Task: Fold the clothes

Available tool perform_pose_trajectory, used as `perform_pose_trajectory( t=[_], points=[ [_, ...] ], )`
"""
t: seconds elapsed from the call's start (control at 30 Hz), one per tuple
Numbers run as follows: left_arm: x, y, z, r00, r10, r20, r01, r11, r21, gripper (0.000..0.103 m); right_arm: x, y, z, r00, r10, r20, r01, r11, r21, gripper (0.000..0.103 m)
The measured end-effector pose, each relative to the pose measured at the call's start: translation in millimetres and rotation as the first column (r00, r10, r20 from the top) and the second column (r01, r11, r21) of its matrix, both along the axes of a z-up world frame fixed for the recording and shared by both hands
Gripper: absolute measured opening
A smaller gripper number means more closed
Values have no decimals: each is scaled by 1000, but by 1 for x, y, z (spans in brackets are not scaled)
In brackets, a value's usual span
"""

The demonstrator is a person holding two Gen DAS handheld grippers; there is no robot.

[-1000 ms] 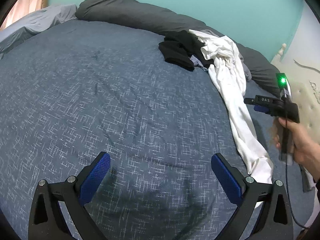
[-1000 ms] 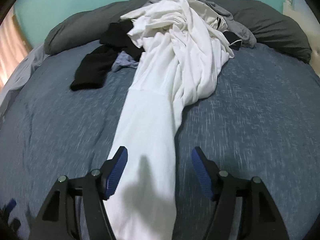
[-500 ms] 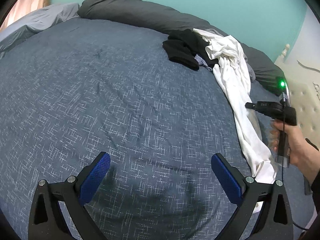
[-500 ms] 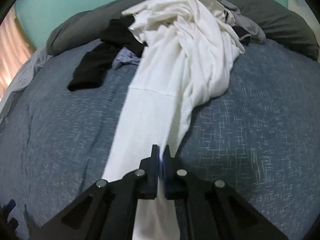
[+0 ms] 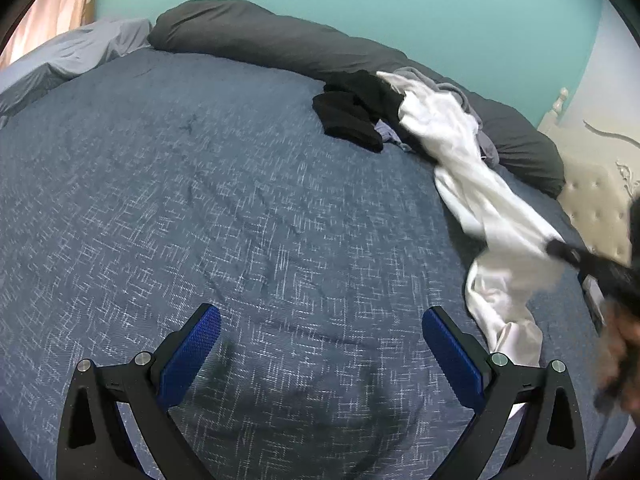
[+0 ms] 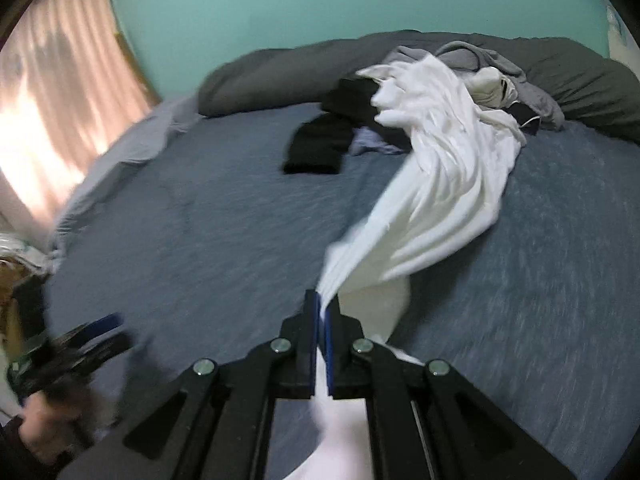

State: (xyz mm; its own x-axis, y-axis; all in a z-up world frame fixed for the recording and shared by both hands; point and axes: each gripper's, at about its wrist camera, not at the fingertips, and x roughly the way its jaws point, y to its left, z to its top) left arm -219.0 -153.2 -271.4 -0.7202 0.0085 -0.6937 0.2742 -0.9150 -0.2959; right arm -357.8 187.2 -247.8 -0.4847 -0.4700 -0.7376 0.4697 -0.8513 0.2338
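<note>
A long white garment (image 6: pixel 440 184) stretches from the clothes pile toward me, lifted off the blue bedspread. My right gripper (image 6: pixel 322 304) is shut on its near part, and the cloth fans out taut from the pads. In the left wrist view the same white garment (image 5: pixel 492 216) runs along the right side, and the right gripper (image 5: pixel 556 246) shows there blurred, pinching it. My left gripper (image 5: pixel 320 344) hangs open over bare bedspread with nothing between its blue pads (image 5: pixel 192 344). It also appears blurred at lower left in the right wrist view, left gripper (image 6: pixel 100 328).
A black garment (image 5: pixel 352 112) and grey clothes (image 6: pixel 480 60) lie in the pile at the far side. Long dark grey pillows (image 5: pixel 260 36) line the teal wall. A cream tufted headboard (image 5: pixel 596 208) stands at right, a curtained window (image 6: pixel 52 100) at left. The blue bedspread (image 5: pixel 200 200) spreads wide.
My right gripper went from open over the white garment to shut on it, then lifted and pulled it up and leftward, dragging it out of the pile. The left gripper stayed open.
</note>
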Motion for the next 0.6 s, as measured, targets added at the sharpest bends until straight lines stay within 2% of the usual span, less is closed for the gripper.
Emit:
perform_pose_trajectory(
  t=[0.27, 0.37, 0.5, 0.53, 0.6],
  points=[
    [6, 5, 7, 1000, -15, -21, 15, 1000, 4, 103, 97, 2, 14, 992, 120, 34, -119, 992, -34, 2],
    [8, 8, 8, 999, -22, -27, 22, 1000, 4, 103, 105, 7, 5, 989, 126, 75, -124, 992, -24, 3],
    [7, 7, 7, 999, -26, -24, 26, 1000, 7, 103, 86, 30, 9, 997, 19, 78, -13, 997, -70, 7],
    [6, 6, 6, 999, -24, -22, 25, 1000, 8, 103, 78, 37, 12, 998, -16, 67, 22, 996, -87, 10],
    [5, 4, 5, 1000, -21, -21, 21, 1000, 11, 103, 61, 48, 19, 996, -80, 39, 83, 991, -108, 38]
  ],
)
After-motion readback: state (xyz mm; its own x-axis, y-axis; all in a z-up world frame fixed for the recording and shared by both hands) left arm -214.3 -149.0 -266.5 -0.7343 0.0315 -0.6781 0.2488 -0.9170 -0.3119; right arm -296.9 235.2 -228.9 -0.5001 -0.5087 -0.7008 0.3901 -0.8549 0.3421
